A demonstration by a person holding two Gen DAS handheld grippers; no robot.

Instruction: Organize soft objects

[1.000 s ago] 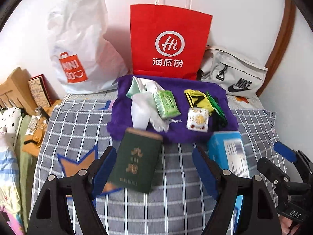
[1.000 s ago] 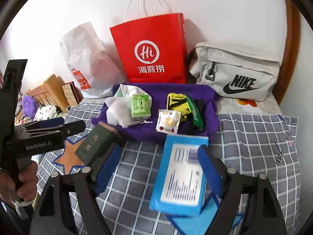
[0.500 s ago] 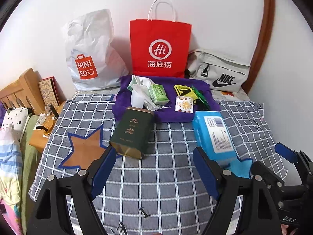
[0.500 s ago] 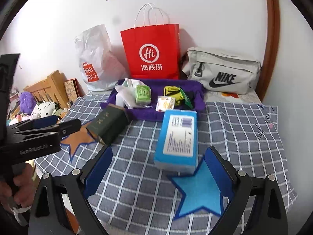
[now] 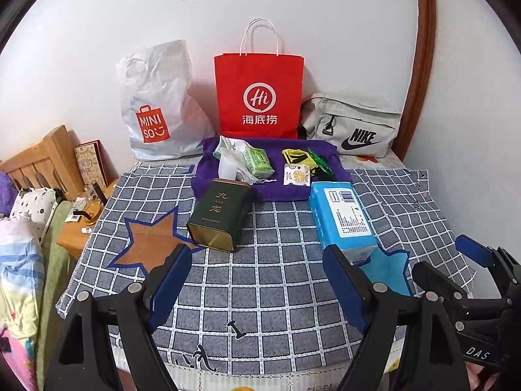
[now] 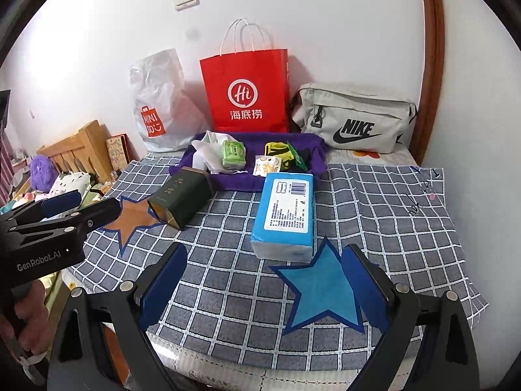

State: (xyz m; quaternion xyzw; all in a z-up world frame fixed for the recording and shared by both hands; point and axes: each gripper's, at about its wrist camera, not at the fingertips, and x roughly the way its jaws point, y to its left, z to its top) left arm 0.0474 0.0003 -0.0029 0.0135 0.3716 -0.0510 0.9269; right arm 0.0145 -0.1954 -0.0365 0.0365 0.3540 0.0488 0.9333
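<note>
A checked cloth (image 5: pixel 260 293) covers the bed, with a tea tin (image 5: pixel 219 215) lying on its side at left and a tissue pack (image 5: pixel 342 218) at right, well apart. Behind both sits a tray (image 5: pixel 202 182) holding small packets — a crumpled bag (image 5: pixel 231 163) and a tissue packet (image 5: pixel 259 162) to the left, a sachet (image 5: pixel 296 174) toward the right. Three bags line the wall behind the tray: a plastic bag (image 5: pixel 156 104) left, a paper bag (image 5: pixel 259 97) centre, a waist bag (image 5: pixel 355 123) right. Two star patches lie on the cloth — one (image 5: pixel 146 244) left of the tin, the other (image 6: pixel 322 290) just before the tissue pack.
</note>
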